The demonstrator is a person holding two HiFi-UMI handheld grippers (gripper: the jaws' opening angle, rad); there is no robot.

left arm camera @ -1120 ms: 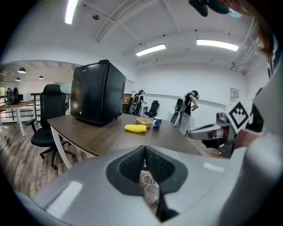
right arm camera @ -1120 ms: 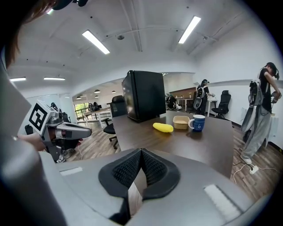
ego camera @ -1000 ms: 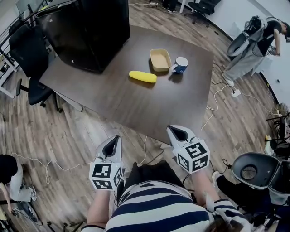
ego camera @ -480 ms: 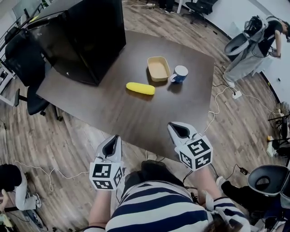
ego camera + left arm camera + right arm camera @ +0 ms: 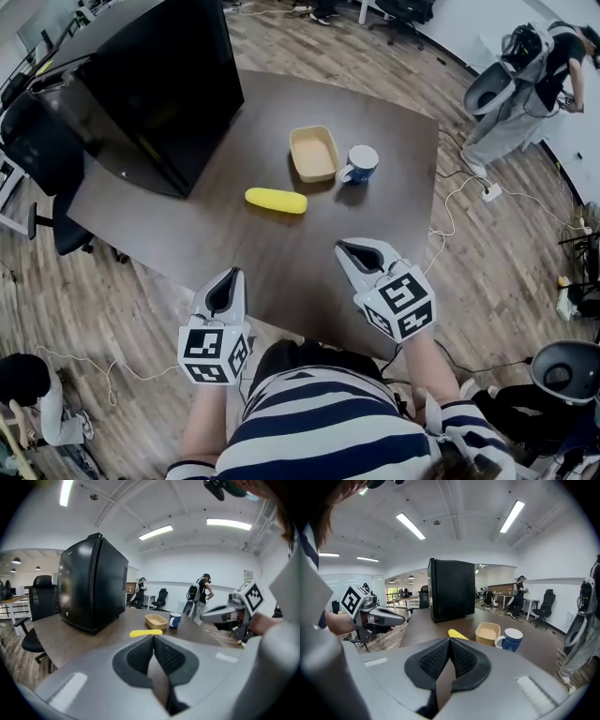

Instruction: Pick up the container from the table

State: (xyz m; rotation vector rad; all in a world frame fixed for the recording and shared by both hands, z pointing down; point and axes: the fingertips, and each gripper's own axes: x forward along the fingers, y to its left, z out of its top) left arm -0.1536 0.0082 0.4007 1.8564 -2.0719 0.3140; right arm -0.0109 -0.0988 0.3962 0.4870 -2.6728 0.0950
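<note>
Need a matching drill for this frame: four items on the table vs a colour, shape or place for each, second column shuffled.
Things:
1. container
2. mug
3. yellow object
4. black box

Descriptions:
A. blue outside, white inside
B. tan, open-topped
C. tallest, leftmost in the head view
D. long, lies flat

Pairs: 1-B, 2-A, 3-D, 4-C

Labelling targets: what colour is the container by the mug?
Beige; the container shows best in the head view.
</note>
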